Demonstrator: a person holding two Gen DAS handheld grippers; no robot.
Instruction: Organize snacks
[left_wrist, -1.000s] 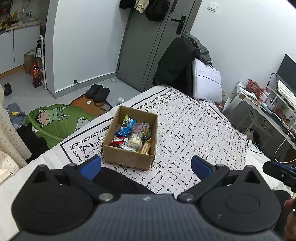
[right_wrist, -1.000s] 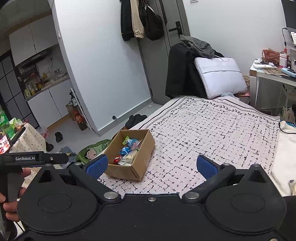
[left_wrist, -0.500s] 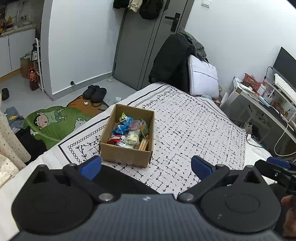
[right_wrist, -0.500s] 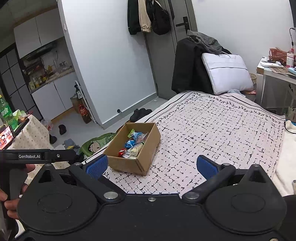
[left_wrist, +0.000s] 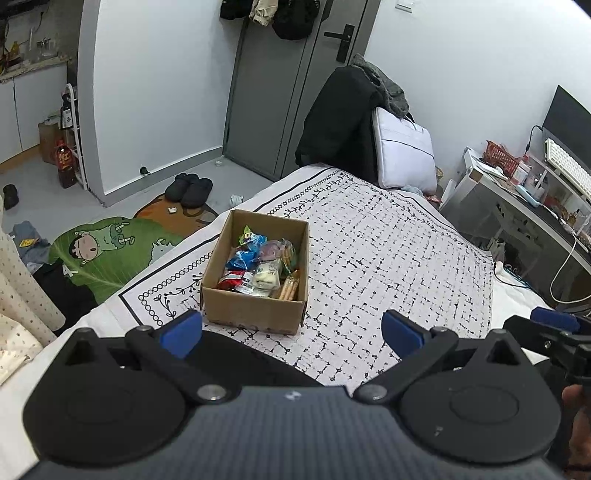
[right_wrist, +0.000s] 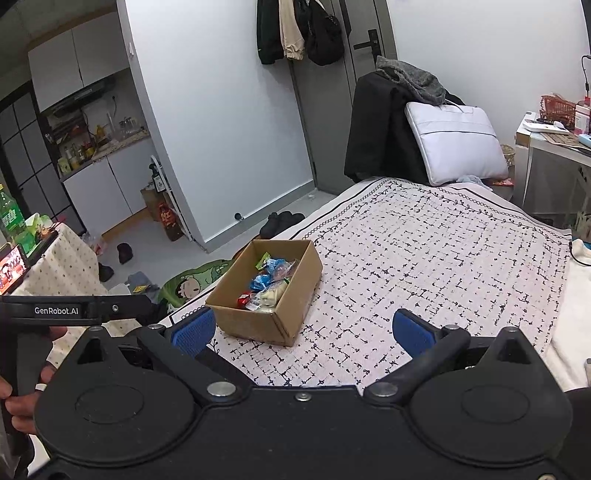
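Observation:
An open cardboard box (left_wrist: 255, 314) sits on a white bed cover with a black pattern (left_wrist: 388, 266). It holds several wrapped snacks (left_wrist: 258, 269): blue, red, white and biscuit packs. The box also shows in the right wrist view (right_wrist: 258, 325), with the snacks (right_wrist: 269, 284) inside. My left gripper (left_wrist: 291, 332) is open and empty, held just short of the box. My right gripper (right_wrist: 303, 332) is open and empty, to the right of the box's near corner.
A chair with dark coats and a white cushion (left_wrist: 402, 155) stands at the bed's far end. A desk (left_wrist: 524, 199) with a keyboard and clutter is at the right. Slippers (left_wrist: 188, 190) and a green cartoon mat (left_wrist: 107, 251) lie on the floor at the left.
Both grippers have drifted slightly toward the box, which now sits a little nearer and lower in both views. Both stay open and empty.

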